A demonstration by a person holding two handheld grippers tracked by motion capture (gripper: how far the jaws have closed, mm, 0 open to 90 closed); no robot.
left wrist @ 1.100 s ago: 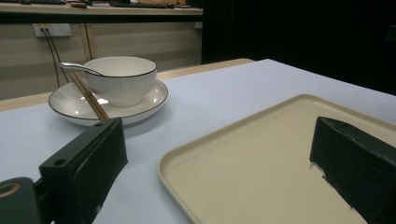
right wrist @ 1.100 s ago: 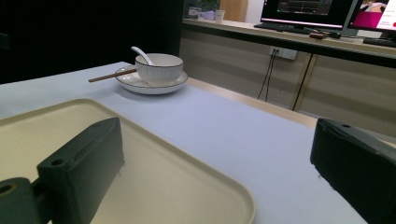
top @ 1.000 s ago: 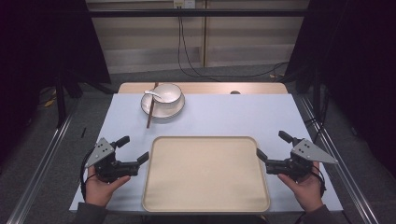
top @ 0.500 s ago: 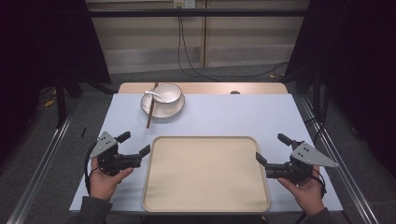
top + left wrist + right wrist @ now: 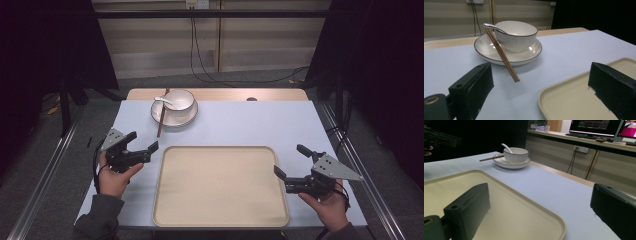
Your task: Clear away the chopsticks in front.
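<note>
Ahead of the left claw (image 5: 145, 141), and a little toward the bench's middle, a white bowl (image 5: 515, 35) sits on a white plate (image 5: 507, 51). A spoon (image 5: 494, 27) rests in the bowl with its handle over the rim. A pair of chopsticks (image 5: 502, 55) leans on the plate's near edge, its free tips pointing back toward this claw and standing clear of the bench (image 5: 250, 122).

Between the two claws lies a broad cream tray (image 5: 220, 185) with nothing in it.

The left claw is gaping wide and grips nothing. It hovers just beside the tray's far left corner, aimed at the bowl, with the hand (image 5: 115, 175) behind it. The right claw (image 5: 290, 162) is also spread wide and bare, hovering at the tray's right edge, pointing inward across it.

Open bench runs from the left claw to the chopstick tips, and more lies beyond the tray.
</note>
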